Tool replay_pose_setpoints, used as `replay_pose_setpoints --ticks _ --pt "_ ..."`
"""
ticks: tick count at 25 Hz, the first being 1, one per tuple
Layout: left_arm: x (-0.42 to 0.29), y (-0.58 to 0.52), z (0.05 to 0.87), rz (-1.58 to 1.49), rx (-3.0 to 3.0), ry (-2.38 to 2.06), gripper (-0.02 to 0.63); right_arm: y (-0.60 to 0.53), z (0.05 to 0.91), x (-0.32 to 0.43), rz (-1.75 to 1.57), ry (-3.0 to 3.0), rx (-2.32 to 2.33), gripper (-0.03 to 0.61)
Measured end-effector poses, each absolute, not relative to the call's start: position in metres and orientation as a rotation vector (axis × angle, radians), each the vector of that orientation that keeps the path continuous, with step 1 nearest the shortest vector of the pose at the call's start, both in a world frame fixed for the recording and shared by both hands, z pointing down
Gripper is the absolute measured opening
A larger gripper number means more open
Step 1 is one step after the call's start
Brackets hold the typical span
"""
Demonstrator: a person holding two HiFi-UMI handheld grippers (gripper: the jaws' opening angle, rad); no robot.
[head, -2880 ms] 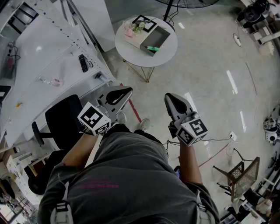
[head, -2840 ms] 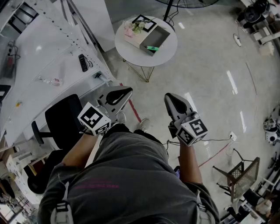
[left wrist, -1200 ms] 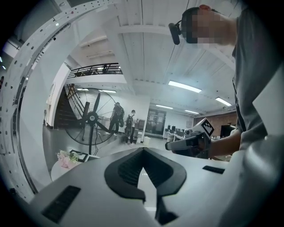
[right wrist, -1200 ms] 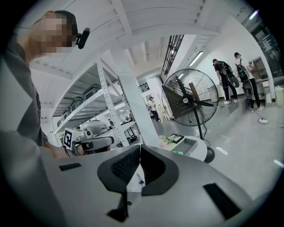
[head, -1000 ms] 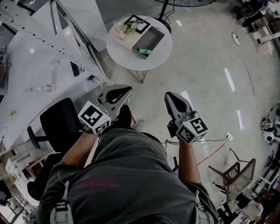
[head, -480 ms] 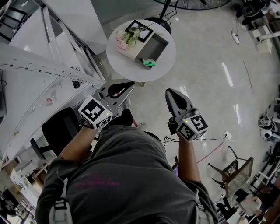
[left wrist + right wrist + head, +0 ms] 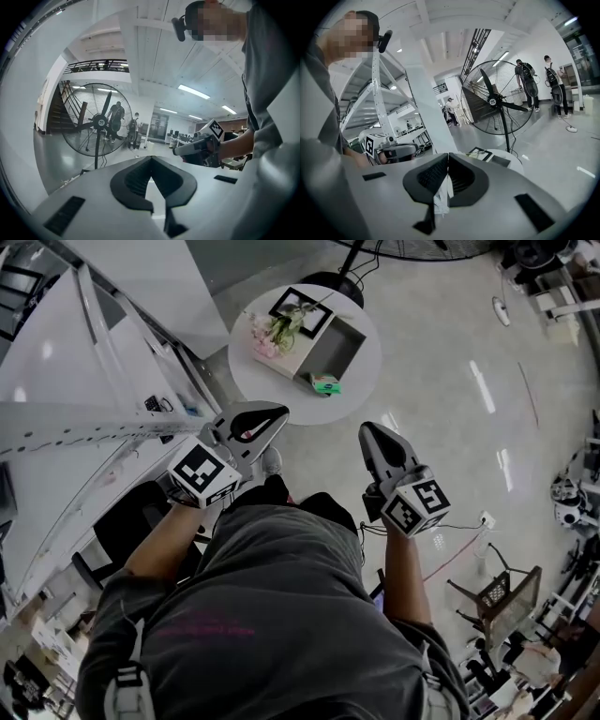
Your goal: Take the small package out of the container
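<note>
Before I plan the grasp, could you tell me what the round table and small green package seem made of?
The round table: smooth white top, possibly painted wood or laminate. The small green package: bright green wrapper, probably plastic film; too small to confirm.

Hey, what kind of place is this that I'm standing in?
Probably a big open workshop or lab hall, judging by the polished hard floor, the large pedestal fan and what look like rows of desks far back.

Our right gripper (image 7: 448,156) points its jaws, pressed together, toward a round table (image 7: 515,162) and a standing fan (image 7: 496,101).
</note>
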State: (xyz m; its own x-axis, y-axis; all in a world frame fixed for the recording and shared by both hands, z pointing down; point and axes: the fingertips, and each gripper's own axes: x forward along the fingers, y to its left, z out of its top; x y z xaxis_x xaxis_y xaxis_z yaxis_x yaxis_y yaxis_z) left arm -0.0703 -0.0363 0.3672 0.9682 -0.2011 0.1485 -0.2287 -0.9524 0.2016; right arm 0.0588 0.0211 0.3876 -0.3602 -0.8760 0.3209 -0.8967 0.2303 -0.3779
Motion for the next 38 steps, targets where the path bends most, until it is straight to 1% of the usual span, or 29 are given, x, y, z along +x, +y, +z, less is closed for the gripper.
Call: replay_pose_setpoints --ticks 11,25,34,38 --pt "-0.049 -0.063 0.404 0.298 2.868 -0.309 0.015 -0.014 0.412 0.075 0.854 -2.41 1.71 0.023" --pt "0.032 -0.068 0.487 0.632 2.914 -0.282 0.015 -0.054 0.464 0.152 0.991 -2.453 1.552 0.023" --pt "0.059 -0.07 0.56 0.999 2.92 -0.269 0.02 -0.06 0.493 0.2 1.049 -2.448 1.49 0.023" --pt "0.061 -0.067 0.591 1.154 2.91 -0.233 0.044 -0.058 0.5 0.21 1.075 -2.448 1.47 0.021"
